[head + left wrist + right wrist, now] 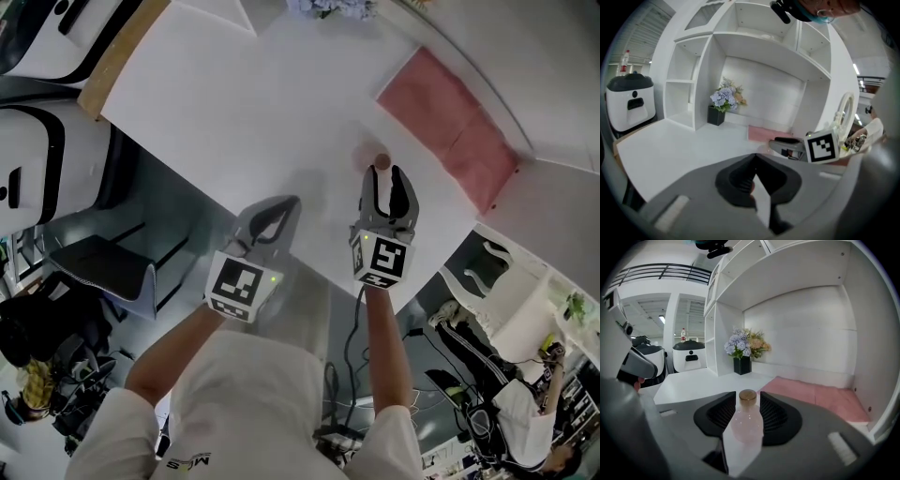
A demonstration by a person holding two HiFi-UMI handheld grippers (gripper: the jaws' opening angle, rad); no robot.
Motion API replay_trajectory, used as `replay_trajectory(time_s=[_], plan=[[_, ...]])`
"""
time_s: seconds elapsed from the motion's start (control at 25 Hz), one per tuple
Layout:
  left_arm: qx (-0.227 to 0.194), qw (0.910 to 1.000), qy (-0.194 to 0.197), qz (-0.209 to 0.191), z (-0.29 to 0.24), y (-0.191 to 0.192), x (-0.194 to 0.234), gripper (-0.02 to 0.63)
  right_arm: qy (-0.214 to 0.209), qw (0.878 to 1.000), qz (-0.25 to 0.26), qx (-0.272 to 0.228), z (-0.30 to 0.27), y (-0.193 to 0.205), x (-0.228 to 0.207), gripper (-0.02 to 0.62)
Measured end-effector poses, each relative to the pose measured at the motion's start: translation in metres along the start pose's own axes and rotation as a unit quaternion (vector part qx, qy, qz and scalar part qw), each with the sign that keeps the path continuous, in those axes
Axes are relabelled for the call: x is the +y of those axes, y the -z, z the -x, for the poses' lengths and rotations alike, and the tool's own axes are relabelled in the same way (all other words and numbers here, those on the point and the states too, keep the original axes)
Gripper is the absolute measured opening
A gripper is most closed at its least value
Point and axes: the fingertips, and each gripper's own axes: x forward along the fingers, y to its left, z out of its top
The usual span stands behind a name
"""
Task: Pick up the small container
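The small container (379,160) is a pale pink bottle with a brown cap, standing upright on the white table (244,112). My right gripper (384,175) is right in front of it, open, with the fingertips reaching either side of the bottle. In the right gripper view the bottle (746,422) stands in the gap between the two dark pads of the right gripper (743,398), and I see no pad pressing on it. My left gripper (286,204) hovers over the table's near edge to the left, tips together and empty; in its own view the left gripper (754,158) is shut.
A pink mat (450,127) lies on the table behind the bottle, against the shelf unit's wall. A dark vase of flowers (742,363) stands at the back. A white machine (28,150) is beside the table's left end. A person (520,412) sits at lower right.
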Motion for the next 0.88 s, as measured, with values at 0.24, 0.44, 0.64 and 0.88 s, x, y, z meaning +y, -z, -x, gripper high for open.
replay_trajectory(time_s=[0.24,0.44,0.64,0.88], plan=[[0.007,1.0000,0.007,0.000,-0.004,0.007,0.002,0.000,0.003,1.000,0.006,0.000,-0.013,0.008,0.003,0.160],[0.019,0.9997,0.012,0.002,-0.006,0.019,-0.001,0.000,0.016,1.000,-0.002,-0.008,-0.019,0.011,-0.003,0.160],[0.028,0.9996,0.009,0.007,-0.006,0.031,0.000,0.000,0.007,1.000,0.006,-0.020,-0.024,0.012,-0.001,0.132],[0.033,0.9994,0.006,0.006,-0.007,0.037,0.000,0.000,0.000,1.000,-0.006,-0.029,-0.023,0.012,-0.003,0.124]])
